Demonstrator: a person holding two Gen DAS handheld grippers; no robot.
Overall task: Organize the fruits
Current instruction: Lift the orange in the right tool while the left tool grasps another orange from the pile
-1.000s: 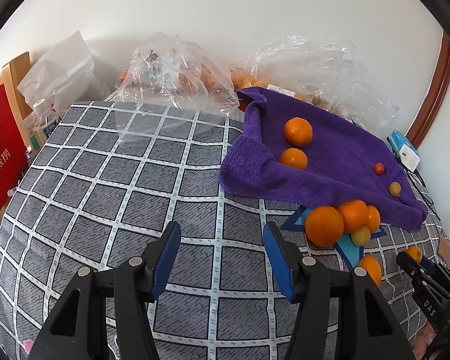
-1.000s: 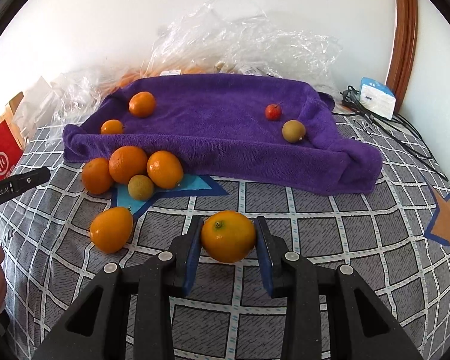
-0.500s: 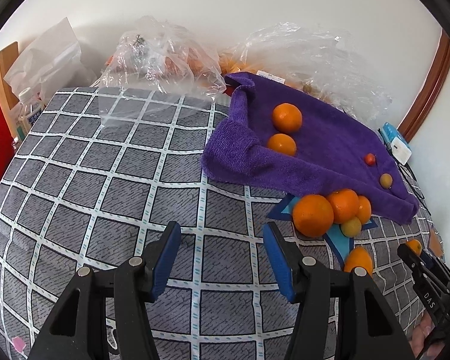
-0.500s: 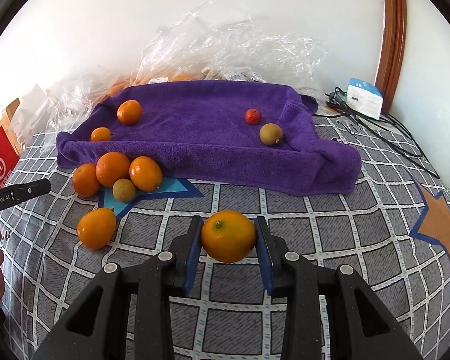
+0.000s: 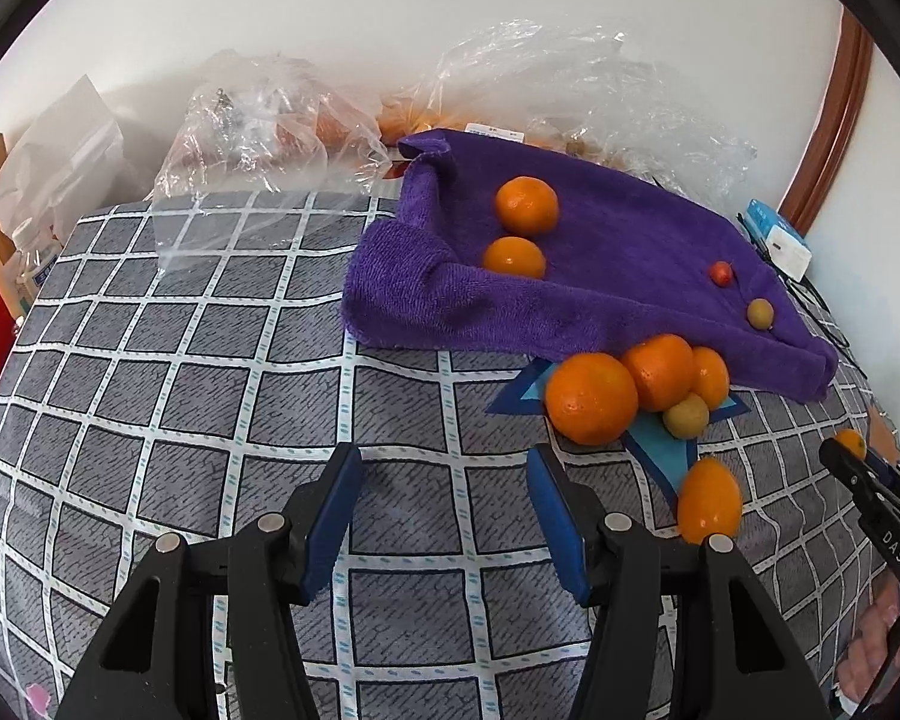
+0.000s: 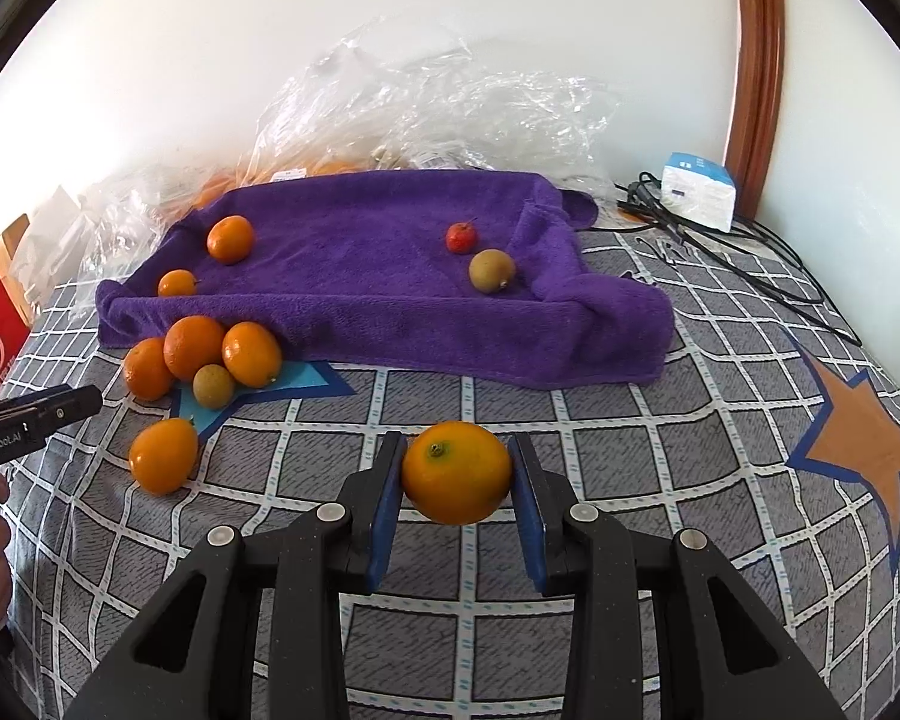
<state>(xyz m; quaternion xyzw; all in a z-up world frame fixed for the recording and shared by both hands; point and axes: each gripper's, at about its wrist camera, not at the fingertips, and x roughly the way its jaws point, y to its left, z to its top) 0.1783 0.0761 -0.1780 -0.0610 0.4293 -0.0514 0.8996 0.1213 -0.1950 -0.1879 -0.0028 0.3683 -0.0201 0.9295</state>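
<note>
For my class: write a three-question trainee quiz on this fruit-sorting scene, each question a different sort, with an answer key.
1. True or false: the right gripper is clamped on an orange.
2. How many fruits lie on the purple towel? A) two B) four C) six
3. Fill in: the left gripper holds ____.

Key: 1 true; 2 B; 3 nothing, its jaws stand open over the checked cover.

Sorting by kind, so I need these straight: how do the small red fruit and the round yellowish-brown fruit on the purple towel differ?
The small red fruit is bright red; the round yellowish-brown fruit is dull olive-tan. The red one is clearly smaller than the brown one. The red one lies farther back on the purple towel; the brown one sits nearer the towel's raised right fold. Both rest loose on the towel, untouched by either gripper.
</note>
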